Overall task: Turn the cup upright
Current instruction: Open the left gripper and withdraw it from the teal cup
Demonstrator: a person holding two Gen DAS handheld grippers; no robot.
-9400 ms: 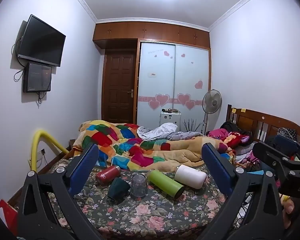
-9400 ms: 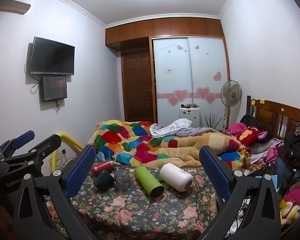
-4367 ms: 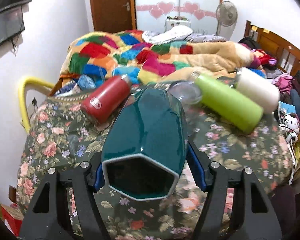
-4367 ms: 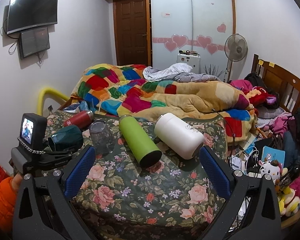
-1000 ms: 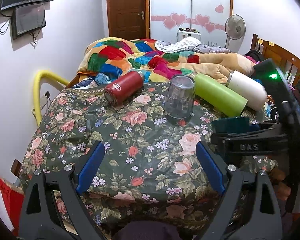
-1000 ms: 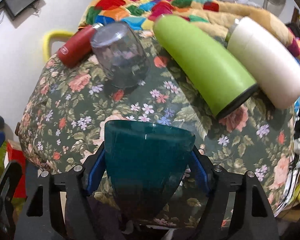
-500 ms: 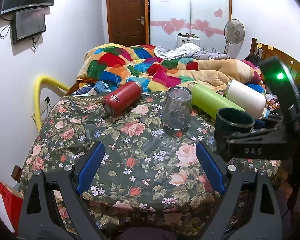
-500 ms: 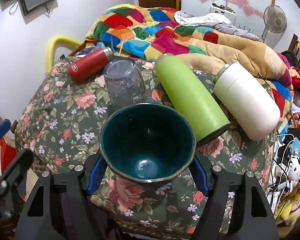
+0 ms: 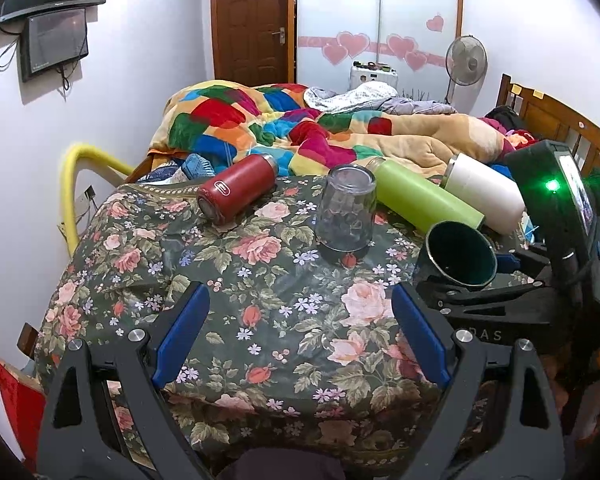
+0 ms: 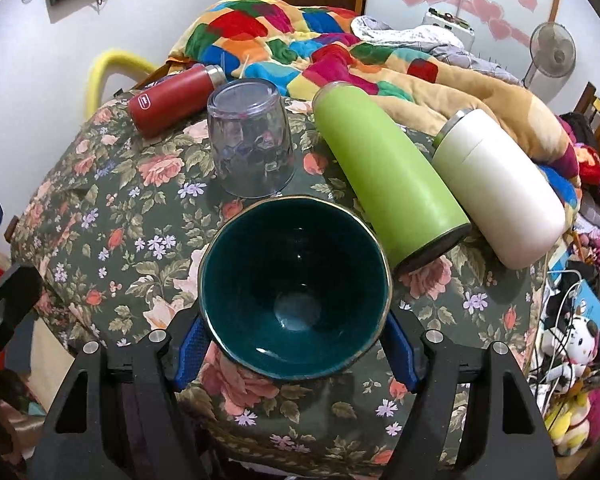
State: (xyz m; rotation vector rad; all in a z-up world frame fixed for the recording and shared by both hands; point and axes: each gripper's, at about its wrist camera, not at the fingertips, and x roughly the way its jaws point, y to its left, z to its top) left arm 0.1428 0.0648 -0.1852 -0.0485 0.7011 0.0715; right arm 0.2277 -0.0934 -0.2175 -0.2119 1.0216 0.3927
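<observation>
A dark green ceramic cup (image 10: 296,292) sits between the blue pads of my right gripper (image 10: 296,344), which is shut on it. Its open mouth faces the camera. In the left wrist view the same cup (image 9: 458,254) is held above the right side of the floral table (image 9: 236,280), mouth tilted up and left, with the right gripper's black frame behind it. My left gripper (image 9: 300,324) is open and empty over the table's front part. A clear glass (image 9: 345,213) stands upside down on the table; it also shows in the right wrist view (image 10: 249,138).
A red flask (image 9: 238,189), a green flask (image 9: 422,195) and a white flask (image 9: 486,196) lie on their sides at the back of the table. A bed with a patchwork quilt (image 9: 300,128) is behind. A yellow pipe (image 9: 70,184) stands at the left.
My right gripper has tilted the green cup further, so its mouth now points more upward and toward the camera. The left gripper has drawn back a little and stays open.
</observation>
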